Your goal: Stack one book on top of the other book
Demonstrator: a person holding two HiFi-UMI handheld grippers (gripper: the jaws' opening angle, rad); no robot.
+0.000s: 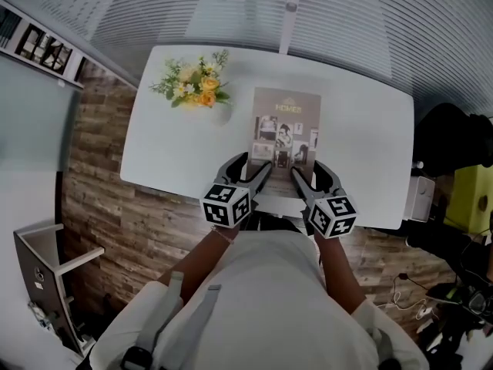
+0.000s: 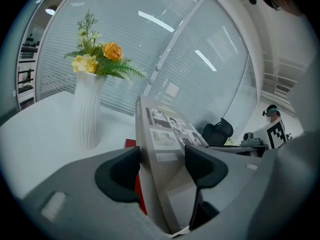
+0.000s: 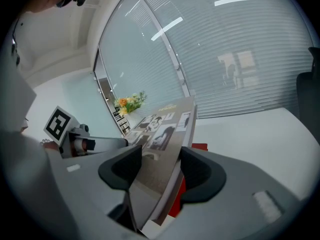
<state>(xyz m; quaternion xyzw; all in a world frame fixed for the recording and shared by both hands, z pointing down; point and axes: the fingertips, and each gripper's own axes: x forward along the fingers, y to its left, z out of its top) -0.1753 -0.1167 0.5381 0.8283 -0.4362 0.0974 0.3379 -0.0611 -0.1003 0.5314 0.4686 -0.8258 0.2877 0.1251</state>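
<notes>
The grey book (image 1: 286,126) carries photos and a short title, too blurred for us to read. It is at the near side of the white counter (image 1: 169,156), with flowers (image 1: 196,83) behind it, blinds (image 1: 347,21) beyond and a wood floor (image 1: 115,214) below. We see the left hand-held gripper (image 1: 253,166) and the right hand-held gripper (image 1: 306,169) each clamped on its near edge – jaws wide, pads on both covers. A red thing (image 2: 140,196) – perhaps the second book – shows beneath.
</notes>
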